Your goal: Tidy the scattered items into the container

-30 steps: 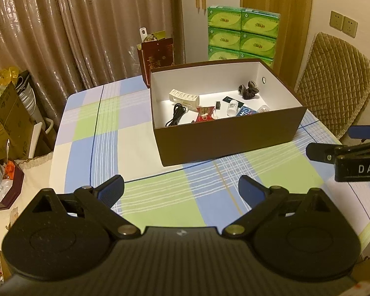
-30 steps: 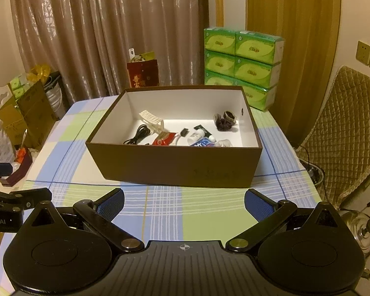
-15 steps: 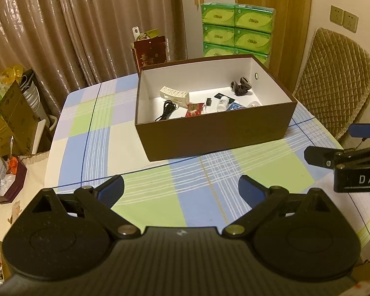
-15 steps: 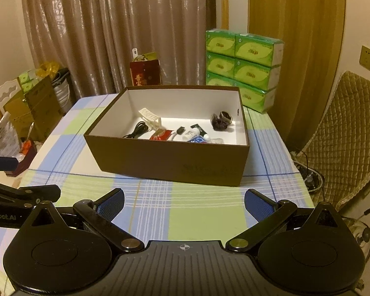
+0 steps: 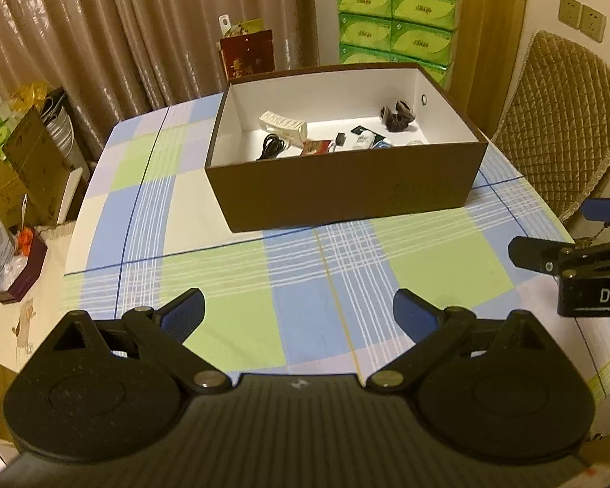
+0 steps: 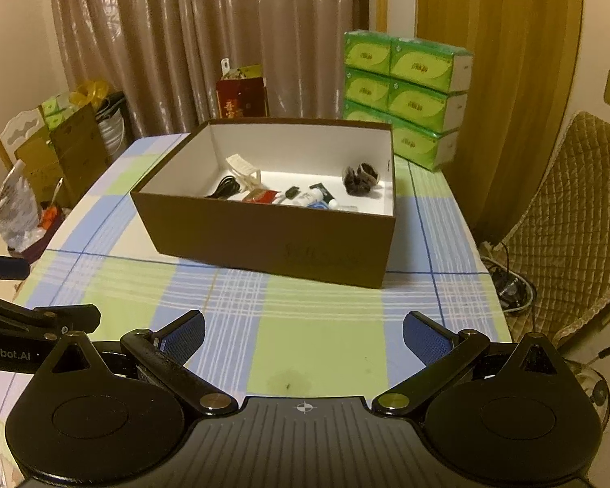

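A brown cardboard box [image 5: 345, 195] [image 6: 272, 236] with a white inside stands on the checked tablecloth. Inside it lie a black cable [image 5: 270, 147] [image 6: 225, 187], a cream hair clip [image 5: 284, 122] [image 6: 244, 168], a red packet [image 5: 315, 147] [image 6: 260, 195], a white tube [image 6: 311, 197] and a dark brown scrunchie [image 5: 398, 116] [image 6: 360, 177]. My left gripper [image 5: 299, 313] is open and empty, well short of the box. My right gripper [image 6: 303, 335] is open and empty, also short of the box. Each gripper shows at the other view's edge.
Green tissue packs [image 5: 394, 20] [image 6: 406, 89] are stacked behind the box. A red gift bag [image 5: 246, 53] [image 6: 242, 95] stands at the table's far edge. A quilted chair [image 5: 565, 122] [image 6: 577, 219] is at the right. Bags and cartons [image 6: 61, 146] crowd the floor at left.
Both grippers have drawn back and up from the box, which now looks smaller and farther. Both stay open and empty.
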A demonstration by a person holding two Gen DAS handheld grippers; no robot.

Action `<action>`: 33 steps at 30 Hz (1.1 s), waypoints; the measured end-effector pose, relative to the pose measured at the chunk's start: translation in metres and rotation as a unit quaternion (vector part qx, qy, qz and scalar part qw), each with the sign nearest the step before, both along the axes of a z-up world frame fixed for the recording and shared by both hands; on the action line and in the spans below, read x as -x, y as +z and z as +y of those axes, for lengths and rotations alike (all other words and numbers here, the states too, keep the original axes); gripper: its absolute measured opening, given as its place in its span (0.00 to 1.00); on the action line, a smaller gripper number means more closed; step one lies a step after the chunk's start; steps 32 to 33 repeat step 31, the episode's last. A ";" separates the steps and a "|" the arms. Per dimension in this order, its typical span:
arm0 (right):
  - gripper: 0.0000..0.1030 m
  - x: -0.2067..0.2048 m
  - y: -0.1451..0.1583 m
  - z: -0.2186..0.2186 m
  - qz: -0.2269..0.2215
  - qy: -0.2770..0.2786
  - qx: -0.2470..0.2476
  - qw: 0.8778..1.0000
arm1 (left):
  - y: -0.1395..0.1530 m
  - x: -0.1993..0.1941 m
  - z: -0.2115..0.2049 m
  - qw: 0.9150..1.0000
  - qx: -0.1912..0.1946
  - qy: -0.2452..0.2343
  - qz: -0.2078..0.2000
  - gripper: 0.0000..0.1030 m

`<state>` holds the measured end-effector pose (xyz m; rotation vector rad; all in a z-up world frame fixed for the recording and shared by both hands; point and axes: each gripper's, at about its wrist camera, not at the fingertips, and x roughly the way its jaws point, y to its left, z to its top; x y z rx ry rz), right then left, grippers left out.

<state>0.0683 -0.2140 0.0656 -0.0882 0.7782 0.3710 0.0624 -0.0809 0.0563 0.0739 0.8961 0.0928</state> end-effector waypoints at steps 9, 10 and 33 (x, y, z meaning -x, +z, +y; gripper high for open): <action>0.98 -0.009 0.002 0.001 -0.008 0.017 0.001 1.000 | 0.005 -0.003 -0.001 1.000 -0.004 0.012 -0.007 0.95; 0.98 -0.011 0.002 0.001 -0.009 0.019 0.001 1.000 | 0.006 -0.004 -0.001 1.000 -0.005 0.012 -0.008 0.95; 0.98 -0.032 -0.007 0.002 -0.002 0.011 0.002 1.000 | 0.004 -0.026 0.005 1.000 -0.019 0.002 -0.013 0.95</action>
